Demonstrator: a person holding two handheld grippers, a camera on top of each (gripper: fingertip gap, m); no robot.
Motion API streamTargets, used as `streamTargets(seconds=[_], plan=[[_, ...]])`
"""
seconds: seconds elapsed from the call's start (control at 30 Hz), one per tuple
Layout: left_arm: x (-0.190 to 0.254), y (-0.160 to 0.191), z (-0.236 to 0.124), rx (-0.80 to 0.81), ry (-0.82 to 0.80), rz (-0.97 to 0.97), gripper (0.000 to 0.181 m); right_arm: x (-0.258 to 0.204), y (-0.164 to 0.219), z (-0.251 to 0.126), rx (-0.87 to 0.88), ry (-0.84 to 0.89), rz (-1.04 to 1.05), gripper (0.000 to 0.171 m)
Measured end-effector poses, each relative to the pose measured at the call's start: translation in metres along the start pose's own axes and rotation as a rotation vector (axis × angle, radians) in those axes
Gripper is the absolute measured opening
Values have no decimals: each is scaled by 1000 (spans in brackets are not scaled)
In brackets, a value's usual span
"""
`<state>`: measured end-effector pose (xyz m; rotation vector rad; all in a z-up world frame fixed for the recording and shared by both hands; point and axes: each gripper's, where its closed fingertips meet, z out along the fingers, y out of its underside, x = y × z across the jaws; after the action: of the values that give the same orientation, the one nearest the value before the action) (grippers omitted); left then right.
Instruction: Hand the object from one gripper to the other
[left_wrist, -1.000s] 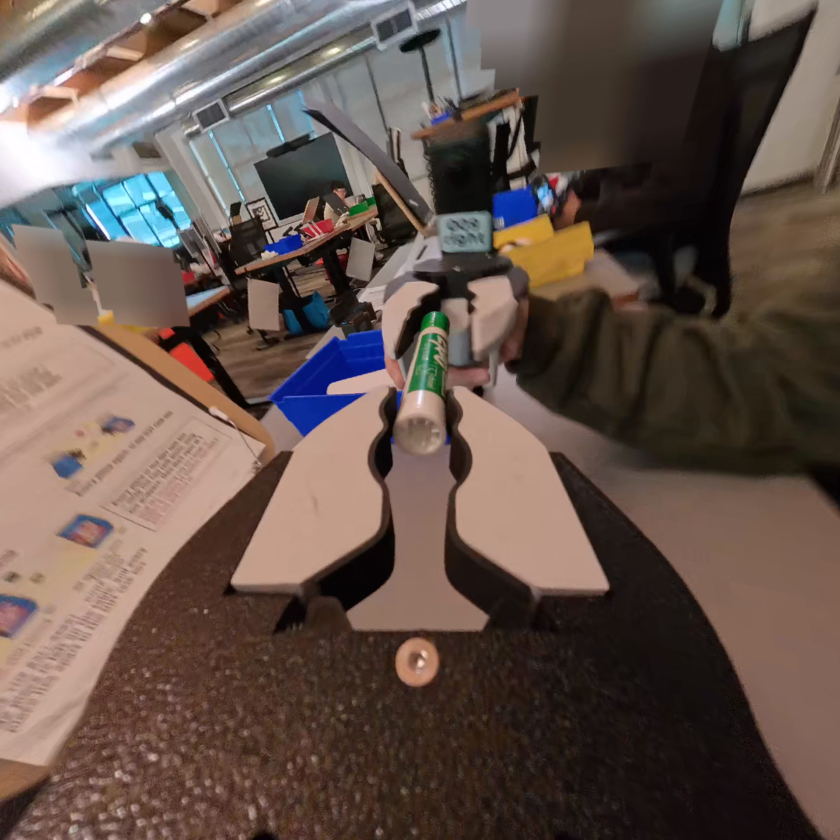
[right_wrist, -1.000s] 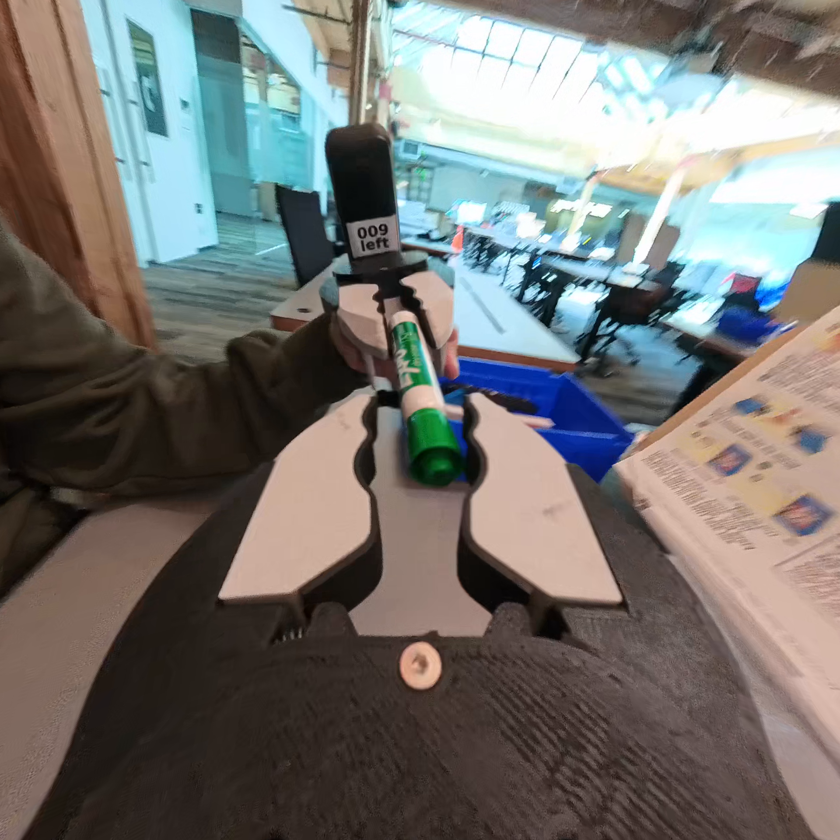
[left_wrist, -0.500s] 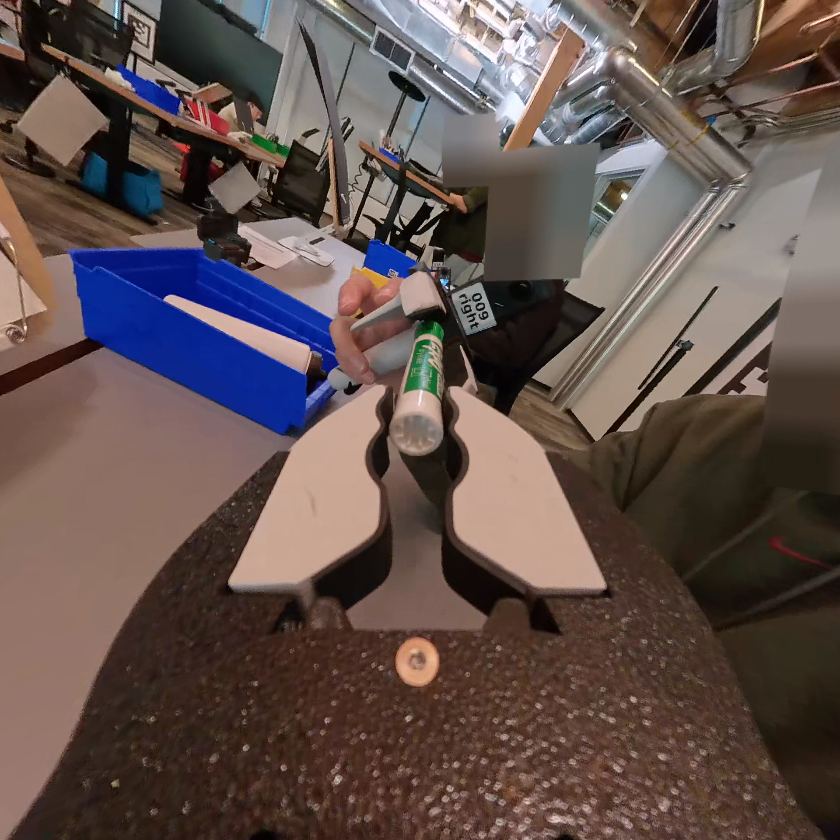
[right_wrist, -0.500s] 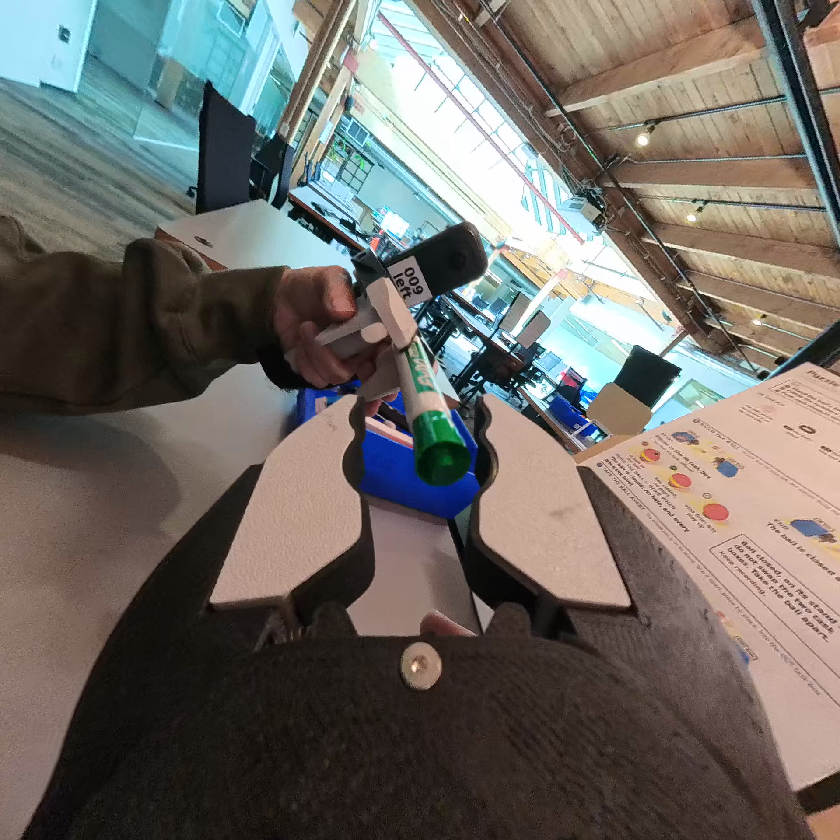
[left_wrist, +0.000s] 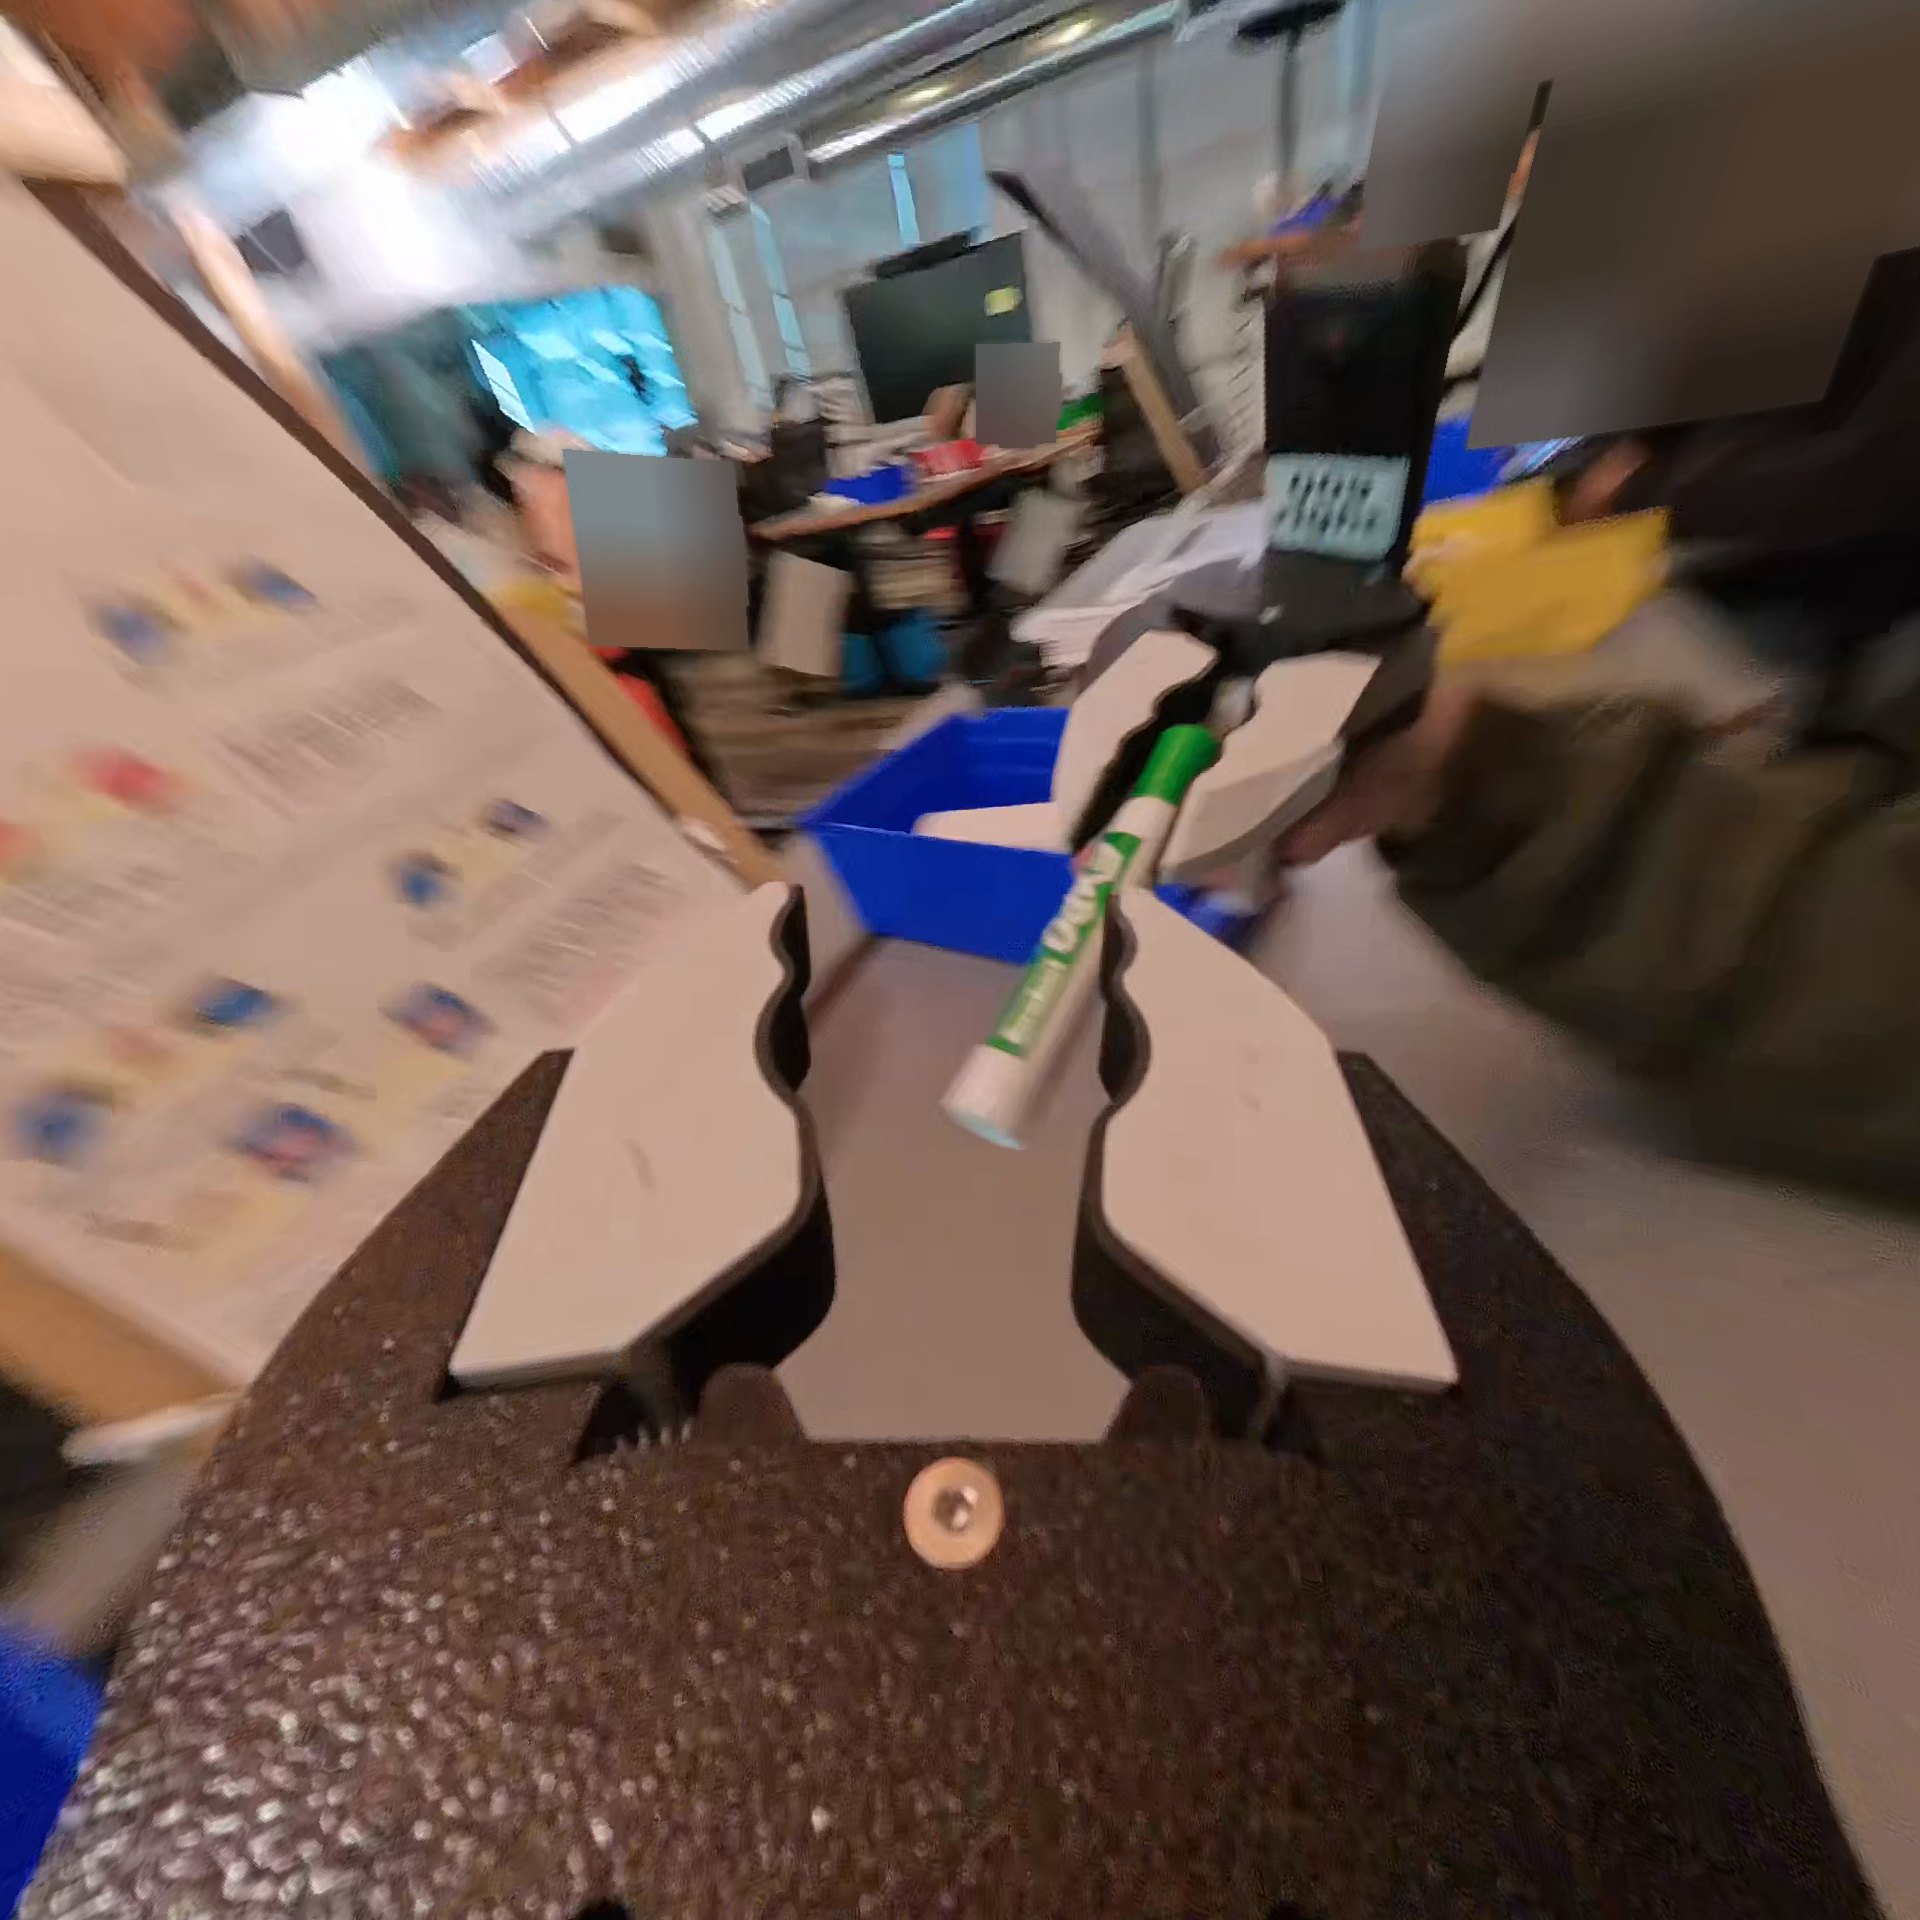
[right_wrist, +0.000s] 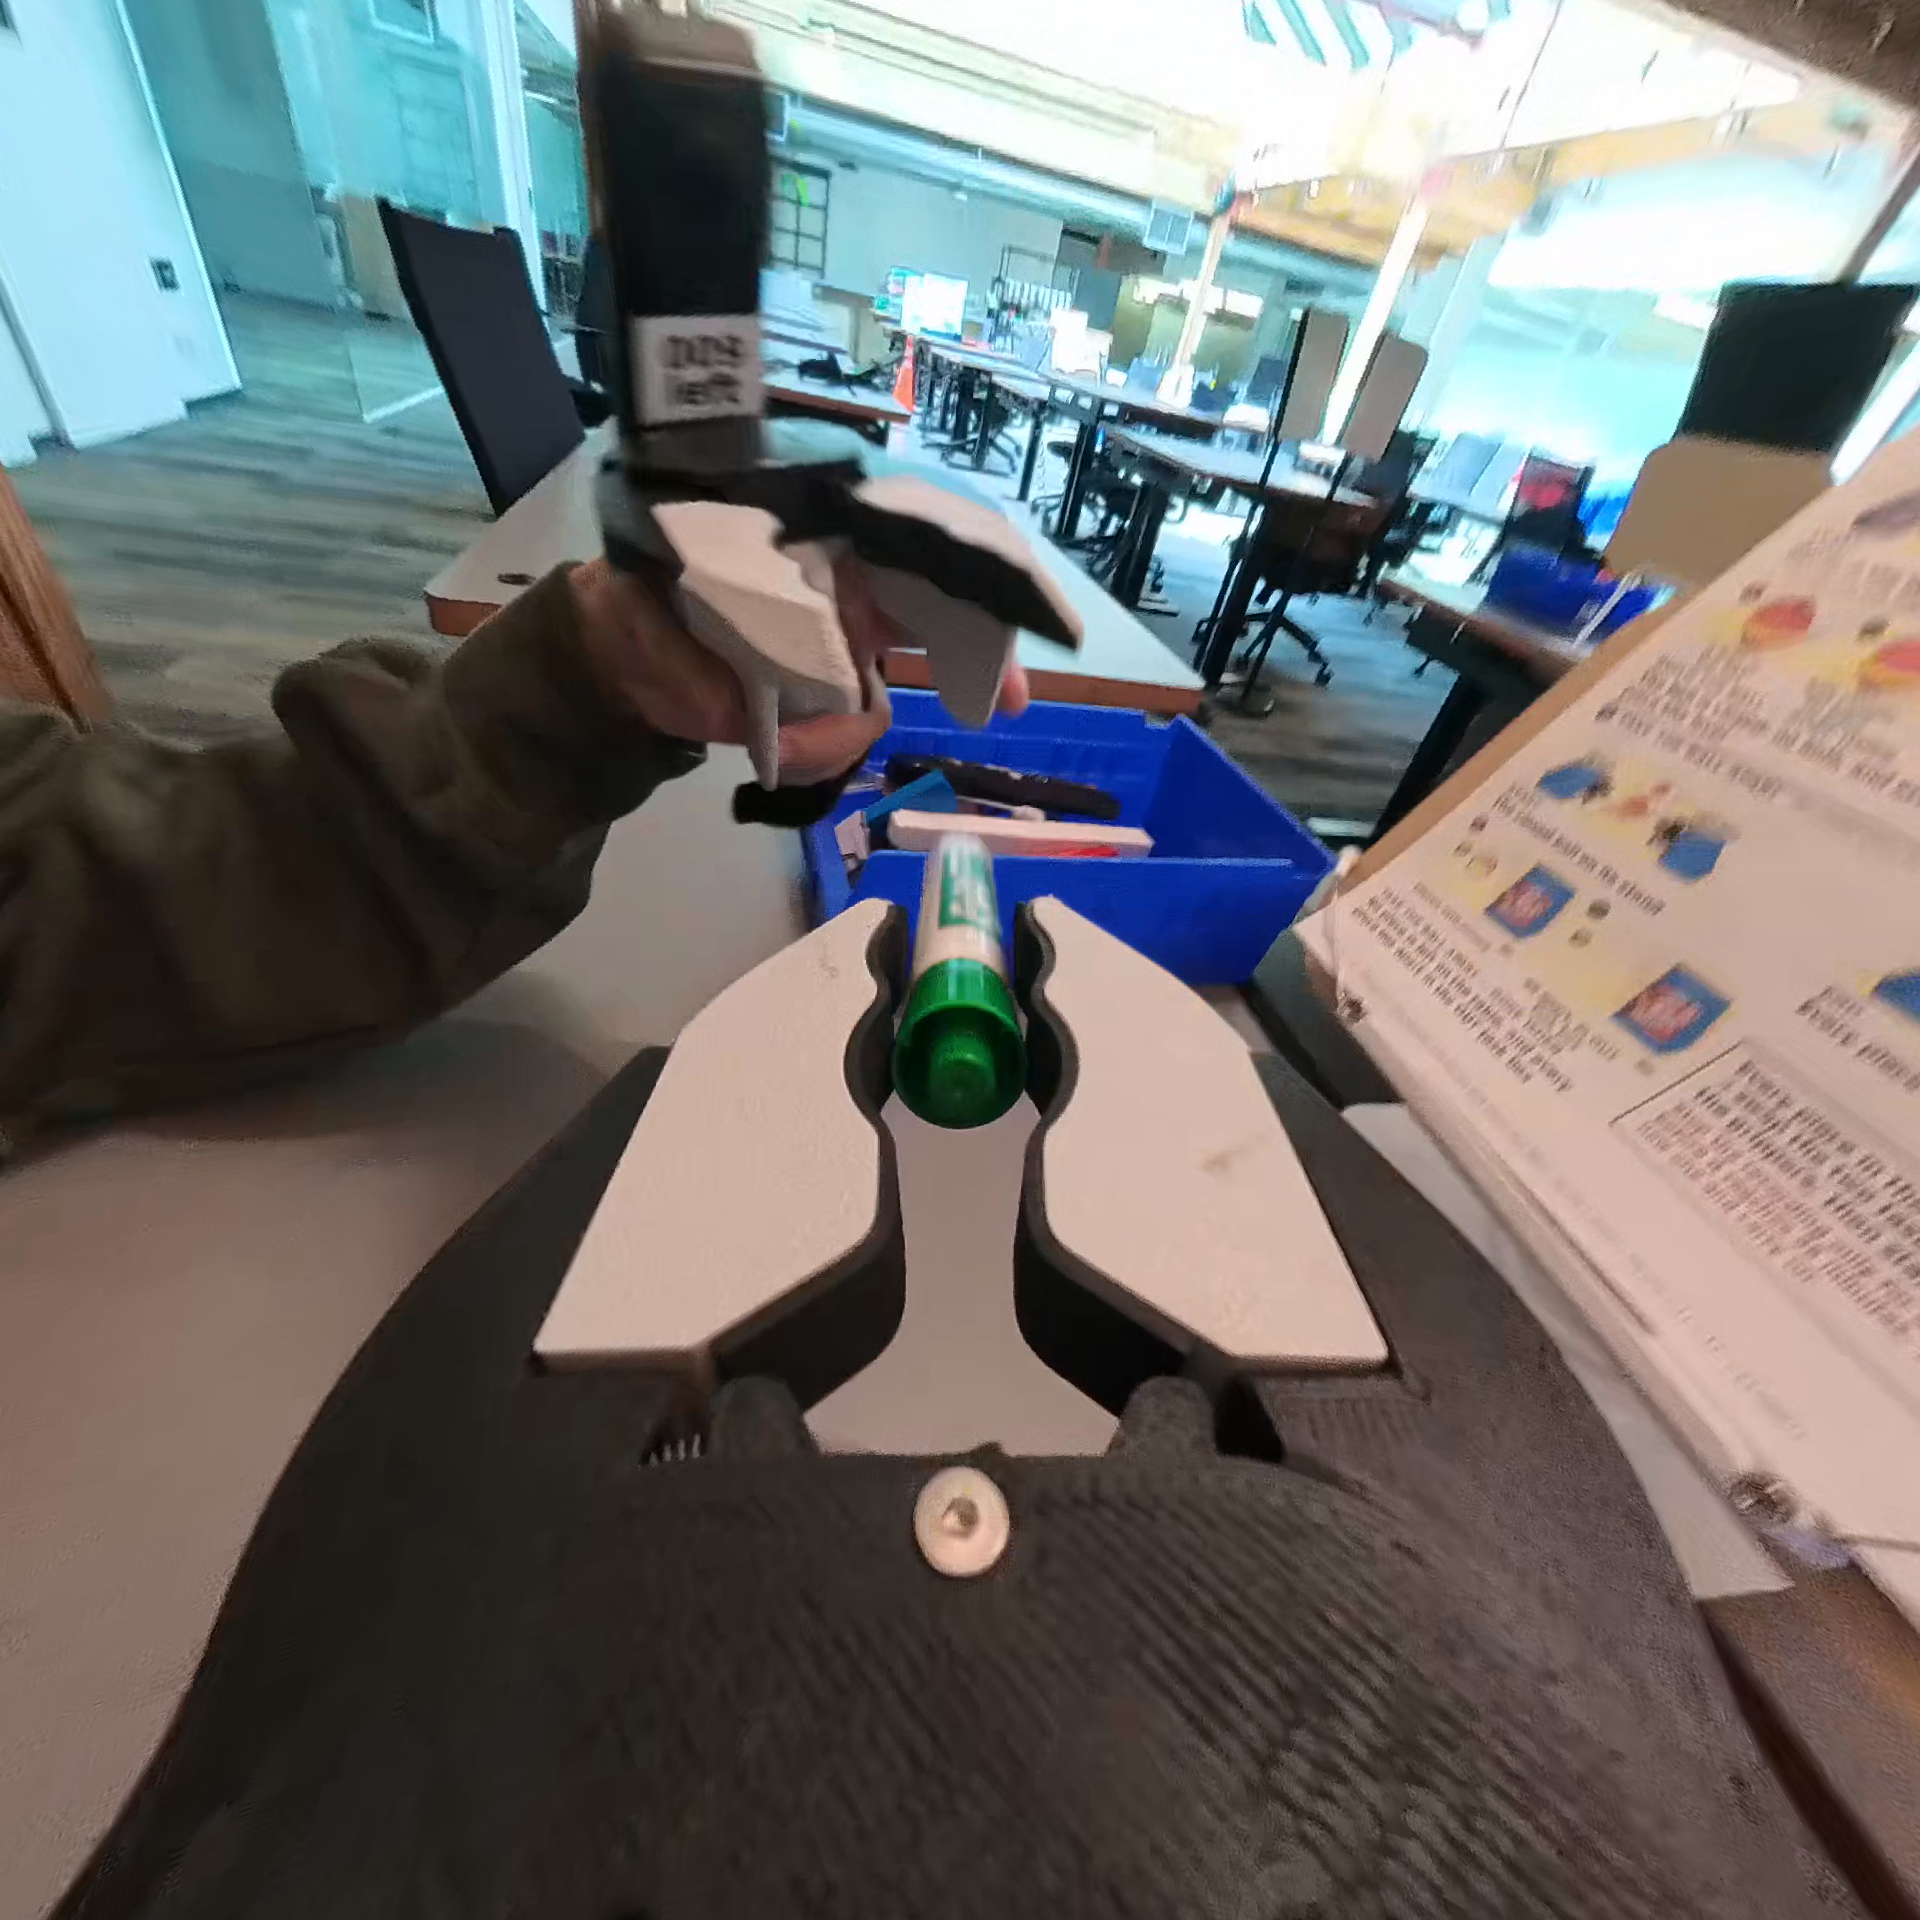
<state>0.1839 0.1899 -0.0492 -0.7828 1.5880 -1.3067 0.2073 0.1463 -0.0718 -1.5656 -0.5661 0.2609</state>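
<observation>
The right tool (right_wrist: 961, 971) pinches a green-capped marker (right_wrist: 956, 997) near its cap, the white barrel pointing out toward a blue bin (right_wrist: 1226, 831) on the grey tabletop (right_wrist: 208, 1299). The left tool (left_wrist: 951, 940) hangs spread and empty, clear of the marker. The handover looks complete; next, the right tool need only hold its grip and draw away. The smooth, round barrel could slip between the flat, pale, scalloped fingers (right_wrist: 1164, 1164).

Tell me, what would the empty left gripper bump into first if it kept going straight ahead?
Probably the green marker, held by the right gripper. Its white end already sits between the open left gripper's fingertips. Depth is unclear.
</observation>
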Motion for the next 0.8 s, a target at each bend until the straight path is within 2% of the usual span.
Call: streamTargets(seconds=[0.03, 0.1, 0.13, 0.23, 0.27, 0.3, 0.5, 0.6, 0.67, 0.73, 0.8], plan=[[-1, -1, -1, -18, -65, 169, 56, 1, 2, -1, -7, -3, 52, 20], [7, 6, -1, -104, -84, 395, 56, 6, 4, -1, -10, -3, 167, 20], [13, 14, 1, -160, -45, 424, 58, 8, 2, -1, 6, -1, 217, 20], [30, 29, 13, -196, 78, 332, 59, 13, 8, 0, -15, 12, 282, 20], [33, 32, 17, -206, 99, 296, 53, 16, 12, 0, -39, 31, 290, 20], [32, 35, 22, -236, 84, 285, 49, 16, 15, 1, -59, 38, 292, 20], [32, 69, 43, -479, 19, 372, 50, 17, 10, 9, -49, 74, 321, 20], [28, 74, 52, -511, -16, 358, 20, 14, 8, 15, -47, 68, 310, 20], [24, 76, 54, -520, -38, 309, 19, 17, 11, 15, -68, 105, 272, 20], [22, 73, 55, -475, -37, 215, 19, 21, 5, 14, -19, 133, 242, 24], [12, 61, 55, -367, -74, 45, 19, 21, -4, 11, 50, 140, 200, 48]])
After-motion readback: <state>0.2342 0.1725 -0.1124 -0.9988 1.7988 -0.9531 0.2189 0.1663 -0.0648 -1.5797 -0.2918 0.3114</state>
